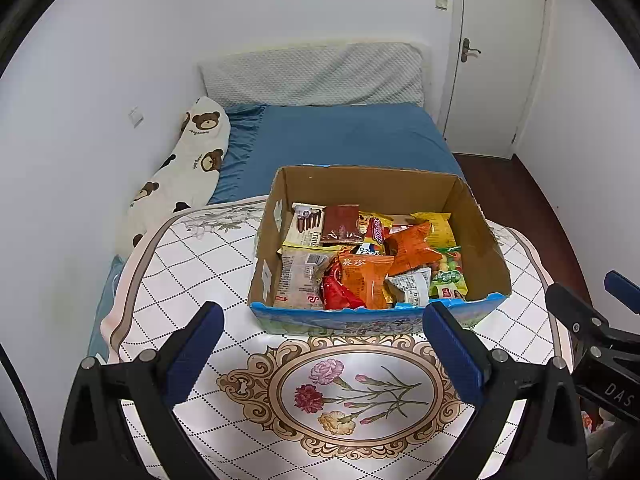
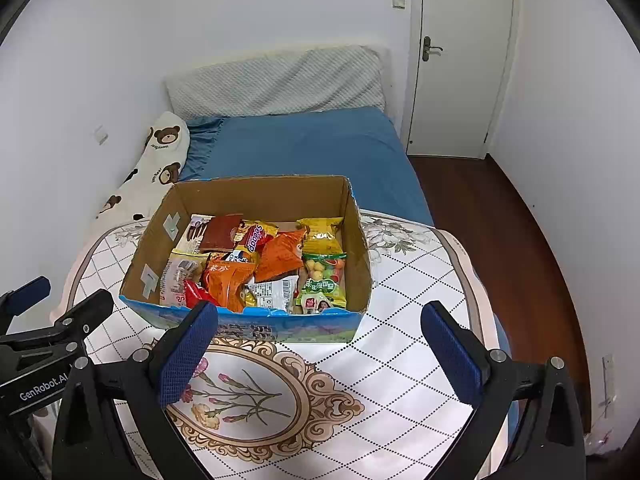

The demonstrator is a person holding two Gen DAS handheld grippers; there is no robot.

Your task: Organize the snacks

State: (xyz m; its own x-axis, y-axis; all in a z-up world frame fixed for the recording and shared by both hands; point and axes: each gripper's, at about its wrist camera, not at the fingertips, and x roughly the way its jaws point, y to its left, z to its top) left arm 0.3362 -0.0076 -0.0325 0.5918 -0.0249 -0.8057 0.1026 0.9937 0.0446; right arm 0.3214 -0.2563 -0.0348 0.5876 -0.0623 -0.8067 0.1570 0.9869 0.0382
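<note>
Fingers of the left gripper (image 1: pixel 324 352) stand spread wide with nothing between them, hovering over the floral tablecloth (image 1: pixel 192 276); its blue pads (image 1: pixel 192 354) frame the near blue edge of the cardboard box (image 1: pixel 372 184), which sits just ahead on the cloth. Inside the box, from left to right, lie a Franzzi biscuit pack (image 1: pixel 306 226), a brown chocolate wrapper (image 1: pixel 341 222), a red pouch (image 1: pixel 338 294), orange packets (image 1: pixel 368 280), and a bag of coloured candy balls (image 1: pixel 448 270). The right gripper (image 2: pixel 320 354) is likewise spread apart and empty, its left pad (image 2: pixel 186 354) overlapping the box's front wall in view, the box slightly left of centre. Beyond lies a blue bed (image 2: pixel 304 148).
</note>
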